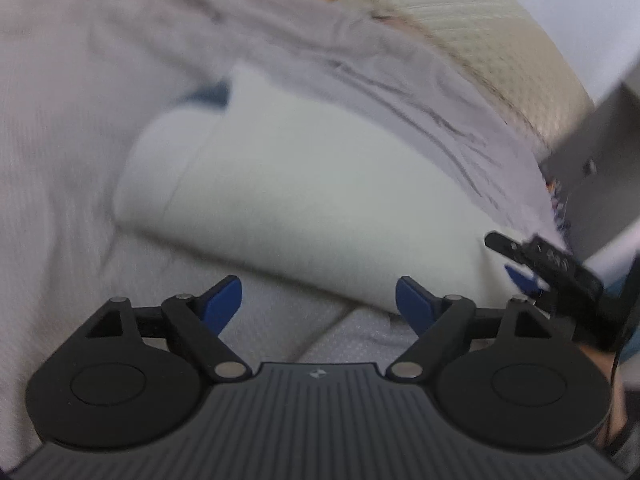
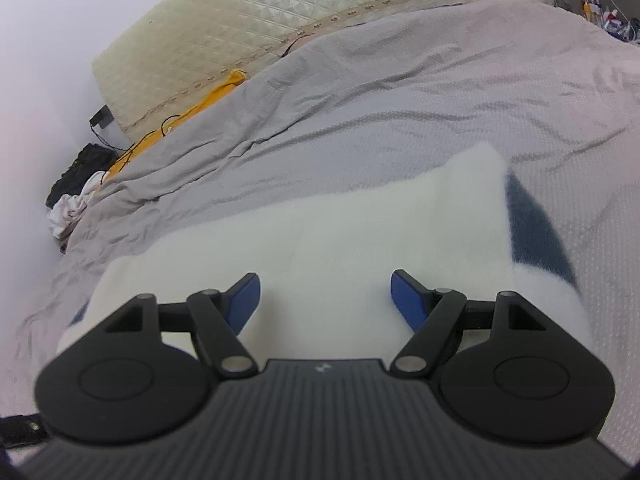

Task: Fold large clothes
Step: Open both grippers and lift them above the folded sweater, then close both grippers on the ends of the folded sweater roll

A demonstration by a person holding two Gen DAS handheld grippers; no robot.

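Ribbed black housing and 2 blue-padded fingers of the right gripper [image 2: 325,300] are filling the bottom of the right wrist view, jaws standing apart with nothing clamped between them, hovering directly over the white garment [image 2: 320,240]. That garment is lying on the grey bedspread [image 2: 400,112] as a thick, partly folded slab, fleecy and soft-edged, with a dark blue panel [image 2: 532,232] peeking out at its right end. Its long axis is running roughly left to right across the right gripper's view, so this gripper is sitting over the near long edge, closer to the blue end.

Seen from the left wrist, the left gripper [image 1: 318,300] is also released, its pads wide and empty, and the white garment [image 1: 300,200] is lying just ahead of and beyond its fingertips, angled from upper left down to lower right. The right gripper [image 1: 548,264] is showing at that view's right edge, beside the garment's far end. Judging by this, the right hand is nearer the cloth; the left has bedspread under its pads.

Outward, the bedspread is crumpled and woven-textured, backed by a cream quilted mattress [image 2: 240,12] leaning on the wall, with a yellow cloth [image 2: 208,100] tucked beside it.
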